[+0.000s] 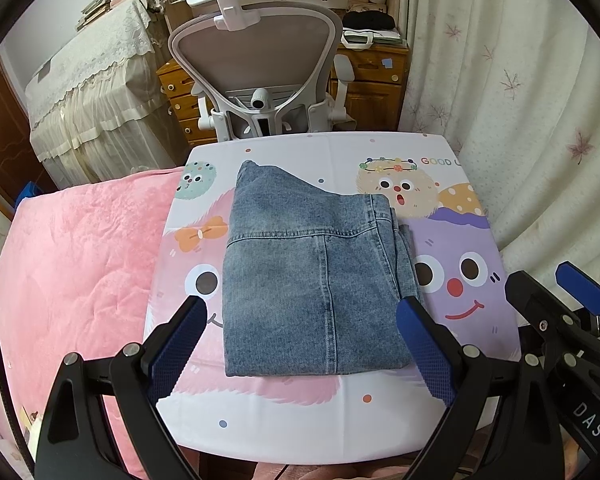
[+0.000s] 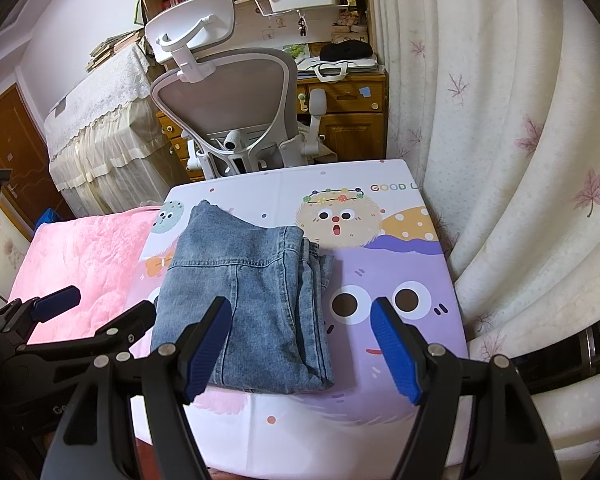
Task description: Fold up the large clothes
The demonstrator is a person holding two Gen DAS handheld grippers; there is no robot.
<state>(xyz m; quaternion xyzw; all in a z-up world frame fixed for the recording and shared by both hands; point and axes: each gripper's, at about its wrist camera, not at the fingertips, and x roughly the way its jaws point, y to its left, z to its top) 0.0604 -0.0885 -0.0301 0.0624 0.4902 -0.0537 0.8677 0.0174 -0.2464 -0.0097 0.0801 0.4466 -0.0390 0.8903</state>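
A: Denim (image 1: pixel 316 276) status?
B: Folded into a compact rectangle, lying flat on the cartoon-print counter (image 1: pixel 452 360), left of its middle, beside the pink blanket (image 1: pixel 80 260).
A: Grippers?
B: Left gripper (image 1: pixel 300 344) spread wide above the fold's near edge, nothing between the pads. Right gripper (image 2: pixel 300 344) also wide, empty, over the fold's right side.
A: Background?
B: White office chair (image 2: pixel 224 112) just behind the counter, curtain (image 2: pixel 500 160) on the right.

Folded blue denim garment (image 2: pixel 244 304) flat on cartoon-printed table cover (image 2: pixel 380 412). Right gripper (image 2: pixel 300 344) above near edge, blue pads apart, empty. Left gripper (image 2: pixel 100 312) alongside, also spread.
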